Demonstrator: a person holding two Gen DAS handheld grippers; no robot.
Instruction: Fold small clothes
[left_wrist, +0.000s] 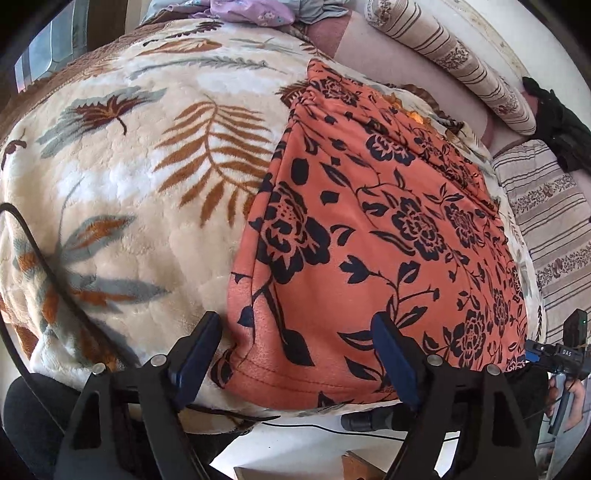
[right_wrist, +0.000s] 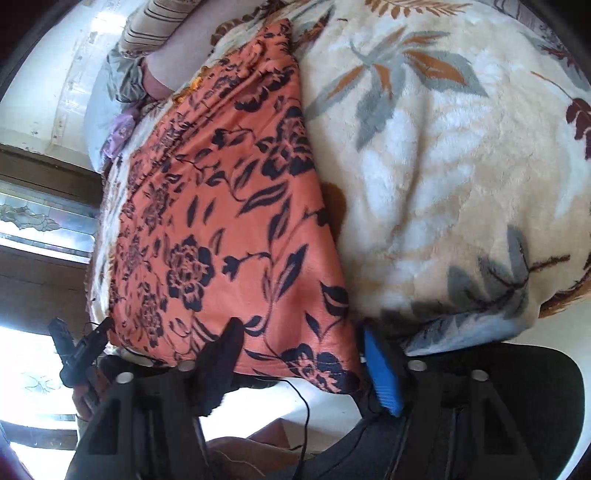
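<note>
An orange garment with a black flower print (left_wrist: 373, 236) lies flat on a cream leaf-pattern blanket (left_wrist: 122, 177). Its near hem hangs at the bed's front edge. My left gripper (left_wrist: 299, 325) is open, its jaws spread either side of the garment's near left corner, just above the hem. In the right wrist view the same garment (right_wrist: 229, 229) runs away from me. My right gripper (right_wrist: 301, 332) is open, its jaws spread over the garment's near right corner. The other gripper (right_wrist: 81, 347) shows at the lower left.
Striped pillows (left_wrist: 454, 62) and a striped cushion (left_wrist: 554, 221) lie at the far right of the bed. Purple and grey clothes (left_wrist: 251, 11) are heaped at the back. A black cable (left_wrist: 44, 258) crosses the blanket at left. The floor (left_wrist: 295, 439) is below the bed edge.
</note>
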